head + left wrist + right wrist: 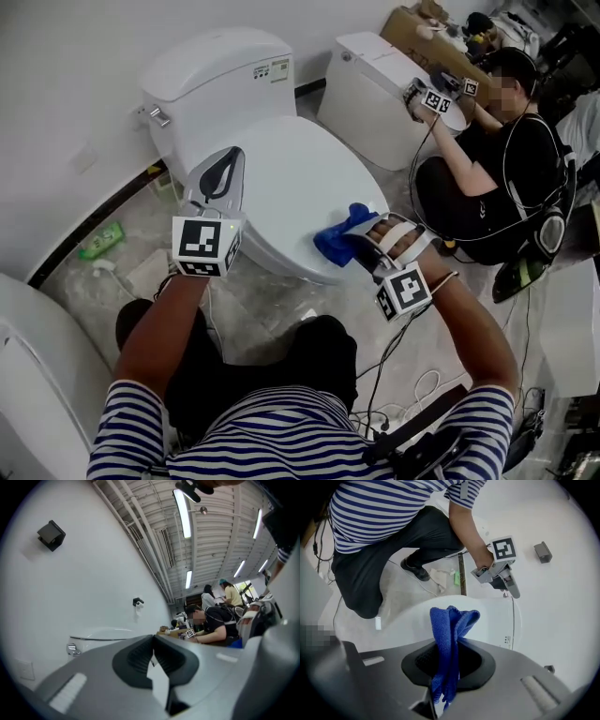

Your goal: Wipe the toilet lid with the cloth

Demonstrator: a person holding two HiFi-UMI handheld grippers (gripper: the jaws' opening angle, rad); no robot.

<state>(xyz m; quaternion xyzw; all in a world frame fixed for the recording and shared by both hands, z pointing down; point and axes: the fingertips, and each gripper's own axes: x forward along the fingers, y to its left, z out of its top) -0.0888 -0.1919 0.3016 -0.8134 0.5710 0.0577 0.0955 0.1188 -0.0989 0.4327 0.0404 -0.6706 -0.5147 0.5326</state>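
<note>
- Head view: the cloth (pixel 337 240), blue and bunched, sits at the front right edge of the toilet lid (pixel 291 164). It appears to touch the lid just inside the rim.
- Right gripper view: the right gripper (pixel 450 660) has its jaws clamped on the cloth (pixel 451 630). A fold stands up above the jaws and the rest hangs down between them.
- Key relation: from the cloth, nearly all of the bare lid (pixel 405 625) lies away from me and to my left, toward the tank (pixel 220 70). The lid's long axis runs front rim to tank, so I judge the next stroke should follow that line.
- Nearer arm: the right gripper (pixel 364 238) is at the lid and carries the cloth, so the wiping falls to it.
- Left gripper view: the left gripper (pixel 153 648) has its jaws closed together with nothing between them. It points up over the tank at the wall.
- Head view: the left gripper (pixel 217 180) is over the lid's left side. I cannot tell whether it rests on the lid.
- Writing: a label (pixel 272 67) on the tank carries coloured print too small to read. The marker cubes show black-and-white squares only — no letters.
- Surroundings: a green packet (pixel 101 239) lies on the floor by the wall, its print illegible. A second person (pixel 502 159) works at another toilet (pixel 370 89), well apart.
</note>
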